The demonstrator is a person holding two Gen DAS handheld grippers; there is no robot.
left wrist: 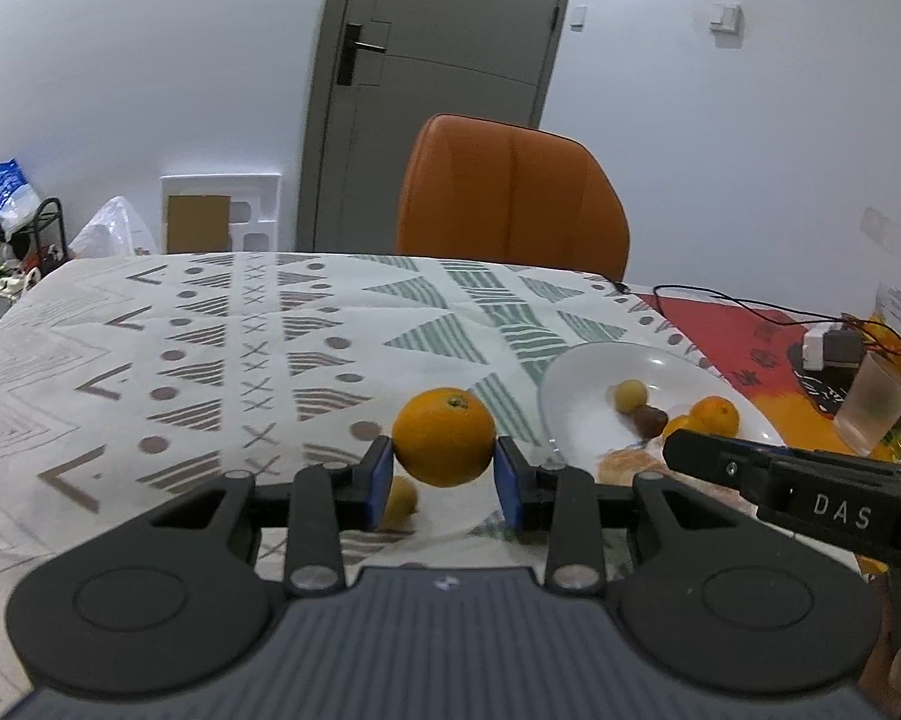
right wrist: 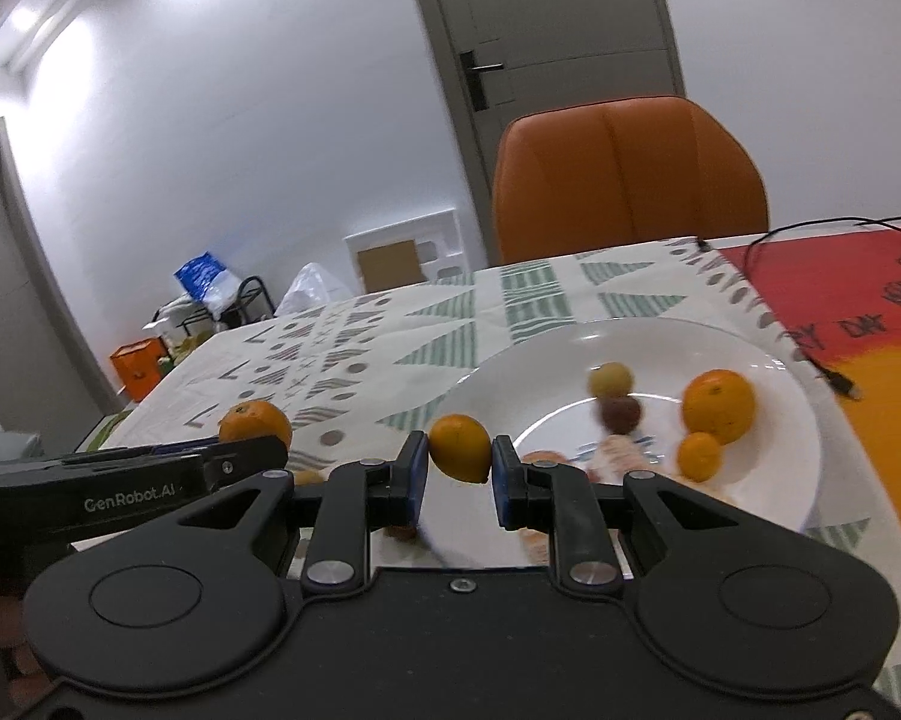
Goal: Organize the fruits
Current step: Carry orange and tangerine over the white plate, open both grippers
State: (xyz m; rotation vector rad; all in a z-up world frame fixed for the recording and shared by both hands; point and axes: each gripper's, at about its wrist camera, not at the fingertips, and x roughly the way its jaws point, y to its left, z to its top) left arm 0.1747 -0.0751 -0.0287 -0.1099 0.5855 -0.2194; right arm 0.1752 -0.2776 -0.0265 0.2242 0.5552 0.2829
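My left gripper pinches a big orange between its blue pads, lifted above the patterned tablecloth. My right gripper clamps a small lemon-shaped fruit just short of the white plate's near rim. On that plate lie another orange, a small tangerine and two little round fruits.

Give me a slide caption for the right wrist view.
Right gripper holds a small orange fruit beside the white plate of fruit.
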